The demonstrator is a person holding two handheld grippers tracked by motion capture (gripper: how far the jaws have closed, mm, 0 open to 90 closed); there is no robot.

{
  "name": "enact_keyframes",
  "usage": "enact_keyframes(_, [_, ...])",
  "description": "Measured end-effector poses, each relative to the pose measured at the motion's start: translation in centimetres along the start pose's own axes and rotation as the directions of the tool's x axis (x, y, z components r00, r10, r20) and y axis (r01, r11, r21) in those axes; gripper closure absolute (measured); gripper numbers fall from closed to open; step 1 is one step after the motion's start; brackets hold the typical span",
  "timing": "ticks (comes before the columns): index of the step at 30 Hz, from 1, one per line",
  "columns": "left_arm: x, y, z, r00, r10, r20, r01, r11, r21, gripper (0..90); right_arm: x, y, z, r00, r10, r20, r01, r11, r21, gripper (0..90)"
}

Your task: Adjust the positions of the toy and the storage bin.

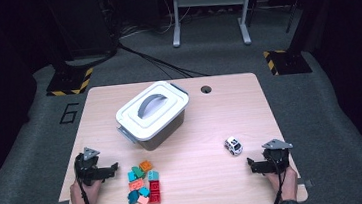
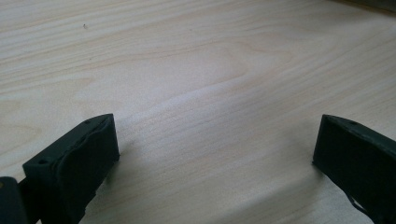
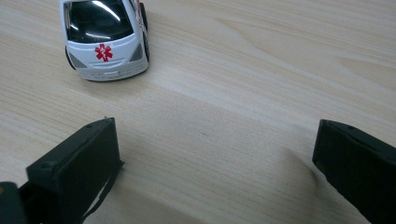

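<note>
On wooden table [image 1: 230,112]: lidded box [image 1: 153,114], bricks [image 1: 143,182].

Pale wood, black grippers, bright bricks and a white toy car.

The desk [image 1: 220,113] is light beige wood with fine streaked grain. The left gripper [image 1: 106,170] and right gripper [image 1: 253,165] are matt black, each topped by a grey plate. The toy car [image 3: 105,37] is white with a black windscreen, a red star-shaped emblem on its bonnet and red marks along its side. The bricks [image 1: 144,184] are teal, orange, red, pink and green. The storage box [image 1: 152,115] has a dark grey body, a pale grey-white lid and a darker grey handle. The floor [image 1: 331,117] is grey carpet; black-and-yellow striped plates [image 1: 69,82] sit at the far corners.
</note>
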State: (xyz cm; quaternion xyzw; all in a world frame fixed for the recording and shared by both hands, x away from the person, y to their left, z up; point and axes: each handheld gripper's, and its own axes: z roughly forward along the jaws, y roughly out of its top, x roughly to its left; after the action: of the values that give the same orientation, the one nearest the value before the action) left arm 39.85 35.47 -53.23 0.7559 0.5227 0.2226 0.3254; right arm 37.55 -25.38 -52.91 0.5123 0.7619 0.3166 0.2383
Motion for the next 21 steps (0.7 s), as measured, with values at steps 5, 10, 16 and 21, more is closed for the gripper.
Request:
enact_keyframes(5, [0.09, 0.11, 0.05, 0.9999, 0.01, 0.006, -0.01, 0.9999, 0.007, 0.0, 0.0, 0.0, -0.01, 1.0, -0.001, -0.001, 0.001, 1.0, 0.0, 0.0])
enact_keyframes(10, [0.09, 0.13, 0.13, 1.0, 0.008, 0.005, -0.008, 1.0, 0.001, 0.0, 0.06, -0.05, -0.05, 1.0, -0.006, 0.008, 0.006, 1.0, -0.003, 0.0])
enact_keyframes(16, [0.05, 0.1, 0.07, 1.0, 0.008, 0.002, -0.008, 1.0, 0.005, 0.0, 0.06, -0.05, -0.05, 1.0, -0.005, 0.008, 0.005, 1.0, -0.003, 0.0])
enact_keyframes(21, [0.01, 0.11, 0.11, 1.0, 0.001, 0.0, -0.001, 1.0, 0.001, 0.0, -0.24, 0.2, 0.13, 0.9993, 0.027, -0.025, -0.026, 0.999, 0.025, 0.0])
